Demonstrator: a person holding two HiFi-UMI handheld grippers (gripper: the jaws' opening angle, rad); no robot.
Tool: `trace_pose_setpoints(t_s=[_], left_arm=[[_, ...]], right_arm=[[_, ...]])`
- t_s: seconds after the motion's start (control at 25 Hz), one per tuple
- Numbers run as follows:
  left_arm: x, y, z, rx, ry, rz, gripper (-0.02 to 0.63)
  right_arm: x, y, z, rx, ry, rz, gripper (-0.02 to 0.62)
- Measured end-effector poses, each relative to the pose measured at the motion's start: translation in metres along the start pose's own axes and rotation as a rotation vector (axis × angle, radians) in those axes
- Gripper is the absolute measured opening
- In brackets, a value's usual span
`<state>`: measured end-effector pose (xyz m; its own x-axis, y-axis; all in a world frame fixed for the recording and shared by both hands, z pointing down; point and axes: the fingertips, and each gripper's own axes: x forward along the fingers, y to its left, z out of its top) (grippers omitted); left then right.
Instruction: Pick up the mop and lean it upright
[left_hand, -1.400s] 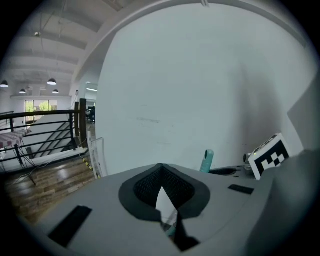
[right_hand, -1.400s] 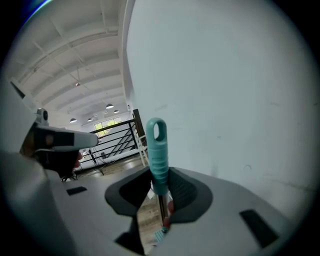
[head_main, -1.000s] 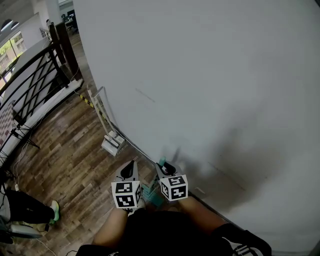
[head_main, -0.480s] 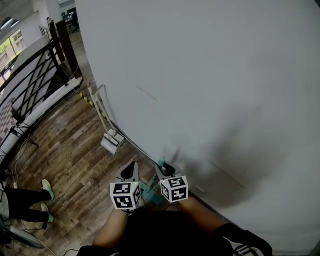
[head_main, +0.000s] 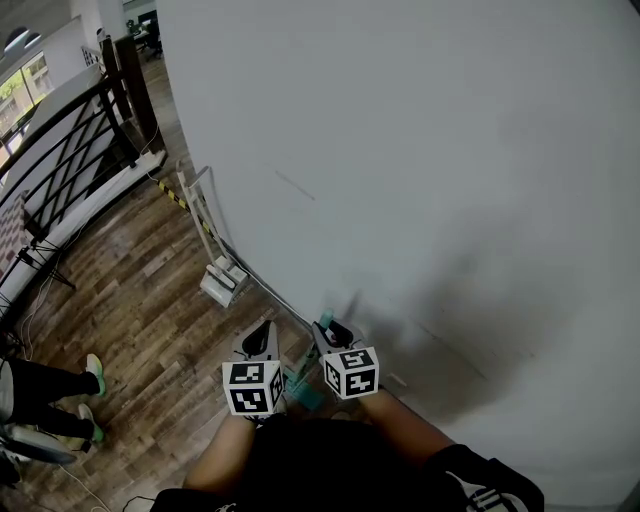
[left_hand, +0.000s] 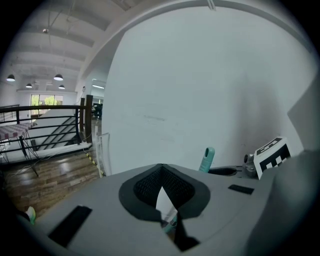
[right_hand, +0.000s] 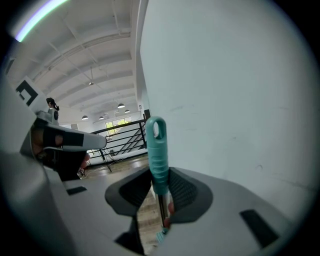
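Observation:
The mop's teal handle (right_hand: 157, 150) stands upright close to the white wall (head_main: 420, 150), and my right gripper (right_hand: 159, 174) is shut on it just below the looped top end. In the head view the handle top (head_main: 322, 325) pokes out above the right gripper (head_main: 331, 333), and the teal mop head (head_main: 301, 387) shows on the floor between both grippers. My left gripper (head_main: 263, 330) hovers just left of the mop, jaws shut with nothing between them. From the left gripper view the handle top (left_hand: 207, 159) rises to the right of its fingertips (left_hand: 159, 167).
A wooden floor (head_main: 140, 320) runs along the wall. A white frame (head_main: 203, 215) with a white base (head_main: 222, 283) leans against the wall further on. A black railing (head_main: 70, 150) borders the left side. A person's legs in green shoes (head_main: 88, 370) stand at the far left.
The grippers and mop have hardly moved. The person's legs at the left edge have shifted position.

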<state>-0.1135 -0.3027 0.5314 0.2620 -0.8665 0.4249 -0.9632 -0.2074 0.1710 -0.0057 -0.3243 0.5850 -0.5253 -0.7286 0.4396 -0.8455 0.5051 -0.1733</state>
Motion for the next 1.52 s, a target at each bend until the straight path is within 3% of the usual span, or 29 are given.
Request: trace_pose_setpoints(t_s=[0.24, 0.48, 0.92, 1.08, 1.16, 1.32, 1.4, 1.52], left_arm=[[0.005, -0.007, 0.004, 0.013, 0.009, -0.010, -0.004], [0.015, -0.016, 0.001, 0.033, 0.029, -0.033, -0.004], [0.016, -0.024, 0.002, 0.084, 0.035, -0.051, -0.005], [0.017, -0.025, 0.002, 0.090, 0.037, -0.048, -0.005], [0.018, -0.026, 0.002, 0.094, 0.038, -0.048, -0.005], [0.020, -0.027, 0.003, 0.092, 0.036, -0.048, -0.004], [0.023, -0.028, 0.002, 0.089, 0.035, -0.050, -0.005], [0.030, -0.029, 0.000, 0.091, 0.039, -0.057, -0.005]], right_arm=[[0.011, -0.039, 0.006, 0.055, -0.020, -0.060, 0.117], [0.038, -0.098, 0.010, 0.217, -0.011, -0.174, 0.121], [0.050, -0.146, -0.009, 0.361, 0.024, -0.326, 0.124], [0.051, -0.150, -0.010, 0.340, -0.006, -0.353, 0.156], [0.050, -0.148, -0.014, 0.351, -0.014, -0.347, 0.240], [0.036, -0.129, -0.020, 0.324, 0.009, -0.292, 0.255], [0.026, -0.119, -0.021, 0.261, 0.020, -0.269, 0.249], [0.007, -0.108, -0.014, 0.133, 0.006, -0.275, 0.105]])
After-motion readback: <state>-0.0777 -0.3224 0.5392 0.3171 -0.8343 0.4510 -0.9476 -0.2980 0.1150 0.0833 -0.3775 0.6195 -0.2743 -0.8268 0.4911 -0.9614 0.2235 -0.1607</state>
